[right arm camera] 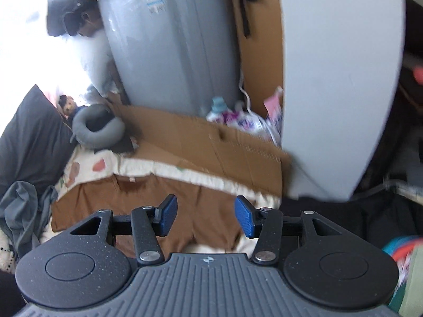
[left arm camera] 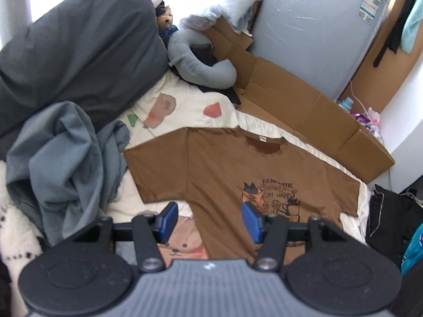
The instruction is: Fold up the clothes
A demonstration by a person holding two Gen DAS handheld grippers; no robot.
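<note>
A brown T-shirt (left arm camera: 216, 163) with a black cat print lies spread flat, front up, on a cream patterned bedsheet (left arm camera: 182, 108). My left gripper (left arm camera: 208, 220) hovers above the shirt's lower left side, near the armpit, its blue pads apart and nothing between them. In the right wrist view the same T-shirt (right arm camera: 148, 198) lies below my right gripper (right arm camera: 206, 216), whose blue pads also stand apart and hold nothing; it hangs over the shirt's right part near the bed edge. A crumpled grey-blue garment (left arm camera: 66, 163) lies left of the shirt.
A dark grey pillow (left arm camera: 79, 42), a grey neck pillow (left arm camera: 195, 60) and a small plush toy (left arm camera: 165, 18) sit at the head of the bed. Flattened cardboard (left arm camera: 304, 111) runs along the far edge before a wrapped grey mattress (left arm camera: 312, 31). Dark bags (left arm camera: 391, 219) stand right.
</note>
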